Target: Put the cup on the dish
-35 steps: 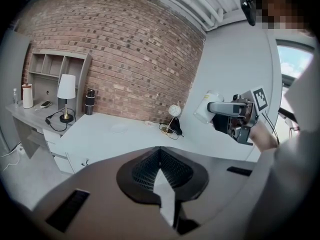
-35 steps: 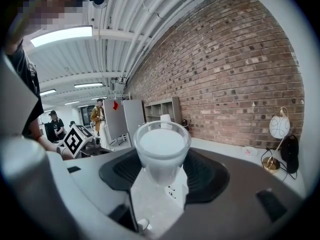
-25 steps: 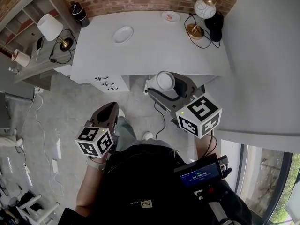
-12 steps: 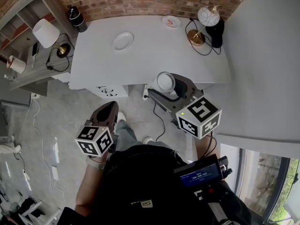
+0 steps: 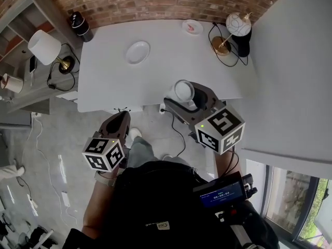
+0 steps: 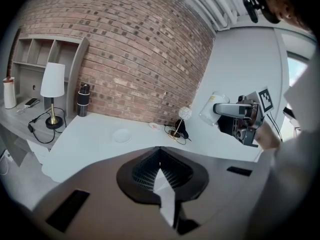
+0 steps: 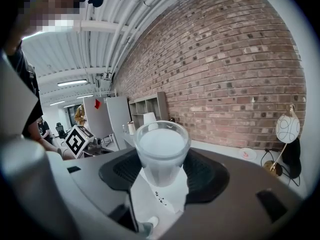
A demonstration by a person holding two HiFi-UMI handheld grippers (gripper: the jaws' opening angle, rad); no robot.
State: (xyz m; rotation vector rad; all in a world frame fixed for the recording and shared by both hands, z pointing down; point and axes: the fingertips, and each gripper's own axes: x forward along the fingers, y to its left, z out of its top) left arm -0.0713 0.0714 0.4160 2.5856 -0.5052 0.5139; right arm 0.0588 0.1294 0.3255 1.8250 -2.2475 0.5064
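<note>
We clamp our right gripper [image 5: 183, 95] on the upright cup [image 7: 162, 151] by the table's [image 5: 171, 61] near edge, well apart from the dish [image 5: 137, 52], while our left gripper's [image 6: 160, 150] jaws sit together, empty.

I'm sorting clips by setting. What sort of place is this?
Probably an office or studio, loft-style: an exposed brick wall, a white desk, a table lamp on grey shelving, and ceiling strip lights.

Table [image 5: 171, 61]: near edge drawn toward 6 o'clock, drawer fronts gone from view. Cup [image 5: 183, 90] in right gripper [image 5: 185, 98]: now over that edge (previously short of it).
</note>
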